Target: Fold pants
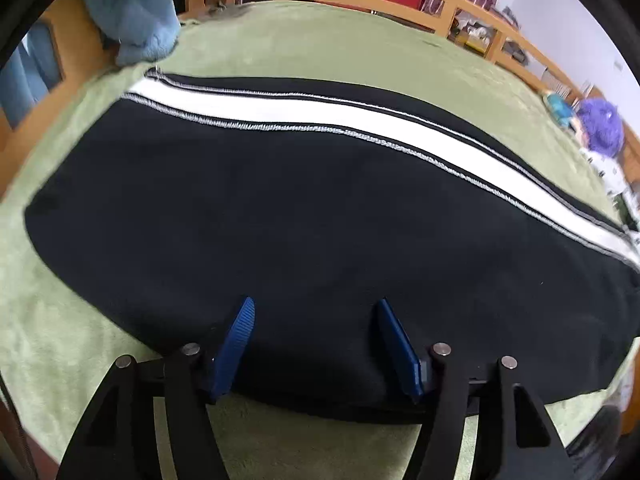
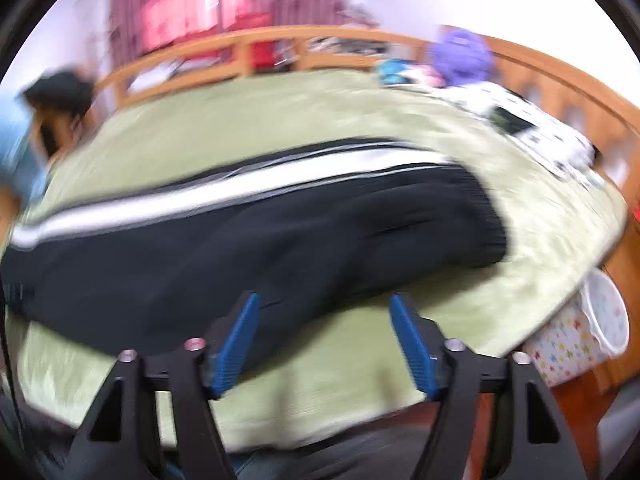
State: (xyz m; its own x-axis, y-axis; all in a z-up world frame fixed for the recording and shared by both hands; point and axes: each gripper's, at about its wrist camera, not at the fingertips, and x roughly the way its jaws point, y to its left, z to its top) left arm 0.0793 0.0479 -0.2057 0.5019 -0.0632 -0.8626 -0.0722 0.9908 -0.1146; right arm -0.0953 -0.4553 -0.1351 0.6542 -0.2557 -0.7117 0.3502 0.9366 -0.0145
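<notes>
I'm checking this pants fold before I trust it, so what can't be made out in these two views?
- Pants, left wrist view: right end cut off by the lens edge.
- Pants waistband, right wrist view: motion blur smears its detail.
- Purple object on the green blanket: too blurred to identify.
- Layers under the pants: hidden by the top fabric.

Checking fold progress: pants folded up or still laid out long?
Laid out long: the pants lie flat along the green blanket, side stripe unbroken, no crosswise fold.
</notes>
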